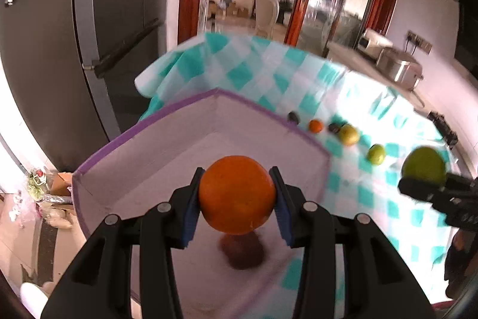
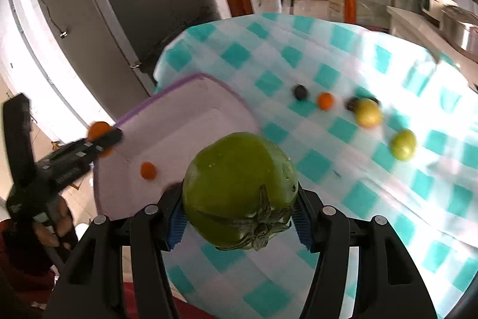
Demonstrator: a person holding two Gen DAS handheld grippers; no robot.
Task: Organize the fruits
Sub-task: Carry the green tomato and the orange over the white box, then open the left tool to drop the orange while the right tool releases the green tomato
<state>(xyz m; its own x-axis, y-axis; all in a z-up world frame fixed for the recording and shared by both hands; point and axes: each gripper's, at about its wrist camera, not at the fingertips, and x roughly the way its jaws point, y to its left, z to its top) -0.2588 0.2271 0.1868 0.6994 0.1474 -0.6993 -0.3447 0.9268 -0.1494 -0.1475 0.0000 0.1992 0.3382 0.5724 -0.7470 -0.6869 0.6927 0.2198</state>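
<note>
A: What is each tool doing?

B: The left gripper (image 1: 237, 195) is clamped on an orange (image 1: 237, 193), blue pads pressed to both its sides. The right gripper (image 2: 239, 211) is clamped on a green tomato (image 2: 239, 190), calyx facing the camera.

A: And where does the fruit have to go?

B: Into the tray (image 1: 149, 139), I'd judge, the white one with the purple rim. In the left view the orange hangs right over the tray floor at frame centre, with a blurred dark shape just under it, probably its shadow or another fruit. So the left one is nearer; it looks like it only needs to come down and let go.

A: The tomato?

B: It sits over the cloth (image 2: 328, 169) at the tray's right edge. The tray lies to the upper left of it in the right view, so that hand would have to travel left. A small orange fruit (image 2: 148, 170) already lies inside.

A: What's left on the table?

B: A row in the upper right of the right view: a dark fruit (image 2: 300, 92), a mandarin (image 2: 325, 101), another dark one half hidden behind a yellow fruit (image 2: 368, 112), then a lime (image 2: 403, 144). All well apart from both tools.

A: The room?

B: A checked teal cloth with some folds, a dark fridge (image 1: 53, 50) at left, a counter with steel appliances at upper right, a doorway behind.
</note>
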